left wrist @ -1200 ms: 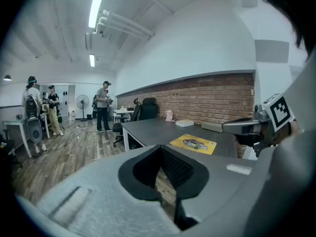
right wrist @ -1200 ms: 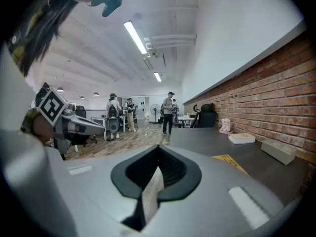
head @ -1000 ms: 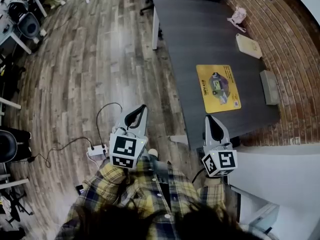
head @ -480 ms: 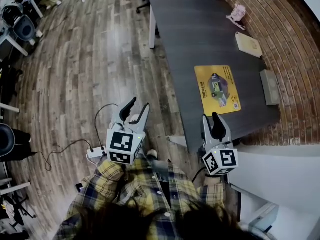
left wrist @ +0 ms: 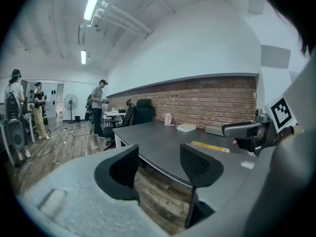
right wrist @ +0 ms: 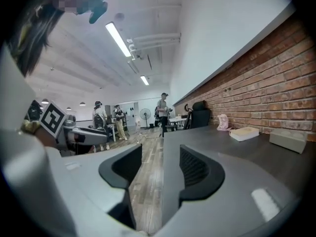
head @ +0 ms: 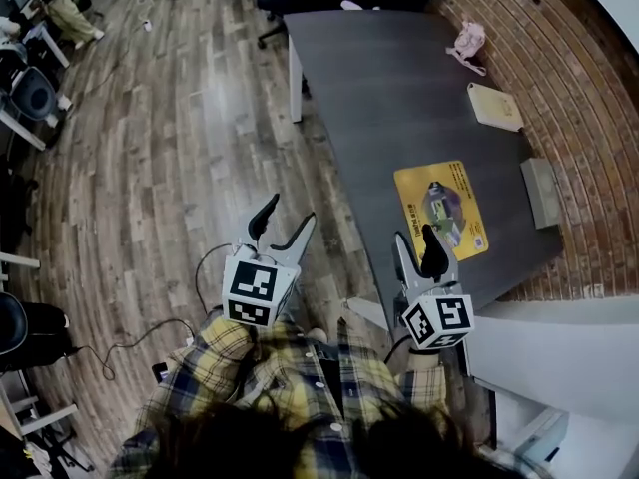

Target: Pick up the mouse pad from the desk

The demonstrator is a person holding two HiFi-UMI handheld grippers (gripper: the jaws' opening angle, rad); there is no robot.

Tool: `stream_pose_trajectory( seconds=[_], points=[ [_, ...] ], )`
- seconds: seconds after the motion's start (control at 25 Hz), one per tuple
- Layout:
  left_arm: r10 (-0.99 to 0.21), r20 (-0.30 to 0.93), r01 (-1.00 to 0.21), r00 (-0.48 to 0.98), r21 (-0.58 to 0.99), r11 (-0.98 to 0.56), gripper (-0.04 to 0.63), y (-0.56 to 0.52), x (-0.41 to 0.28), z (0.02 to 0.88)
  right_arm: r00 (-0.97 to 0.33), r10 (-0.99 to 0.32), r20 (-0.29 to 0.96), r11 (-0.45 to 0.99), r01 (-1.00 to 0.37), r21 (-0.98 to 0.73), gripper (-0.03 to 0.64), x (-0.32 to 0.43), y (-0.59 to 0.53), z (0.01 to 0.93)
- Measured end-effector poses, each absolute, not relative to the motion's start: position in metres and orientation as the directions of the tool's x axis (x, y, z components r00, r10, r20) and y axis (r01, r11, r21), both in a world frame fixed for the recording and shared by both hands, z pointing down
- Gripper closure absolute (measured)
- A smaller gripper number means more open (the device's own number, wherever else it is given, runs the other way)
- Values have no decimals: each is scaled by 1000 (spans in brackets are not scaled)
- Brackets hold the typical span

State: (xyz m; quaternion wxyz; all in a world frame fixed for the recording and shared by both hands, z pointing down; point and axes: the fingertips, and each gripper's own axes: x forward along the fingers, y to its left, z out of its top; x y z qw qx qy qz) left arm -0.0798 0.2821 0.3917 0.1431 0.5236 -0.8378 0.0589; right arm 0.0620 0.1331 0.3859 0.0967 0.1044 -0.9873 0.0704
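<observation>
Mouse pad point(head: 441, 211) lies flat on the bench point(head: 399, 88) in the head view, near the right gripper point(head: 414, 236). Left gripper view: the left gripper point(left wrist: 158, 164) has just been opening, empty. Right gripper view: same, empty. Best pinch the pad's near edge.

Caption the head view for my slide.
Left gripper and right gripper, jaws just opened and empty, face the mouse pad on the desk.
</observation>
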Motion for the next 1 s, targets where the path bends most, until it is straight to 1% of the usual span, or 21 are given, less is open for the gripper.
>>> stream_pose_trajectory(
  seconds=[0.24,0.32,0.56,0.72,0.84,1.0],
  points=[
    [-892,287,-924,-349,51,378,322,264,-139,382,-952,-236,197,962,-257,-91,383,6,132,375],
    [-902,286,-934,-325,55,353,309,257,-153,383,-944,-263,199,955,-285,-88,380,-4,128,375],
    [-920,293,-954,-261,67,292,302,244,-192,390,-913,-345,217,923,-372,-99,373,-29,117,381],
    [-923,314,-960,-224,92,264,298,242,-204,402,-896,-368,247,909,-403,-107,369,-38,120,390],
    [-924,335,-965,-186,117,237,293,237,-208,411,-880,-383,282,896,-428,-120,357,-40,121,401],
    [-929,340,-973,-148,119,198,285,224,-212,417,-858,-420,296,872,-472,-132,341,-38,112,407]
  ],
)
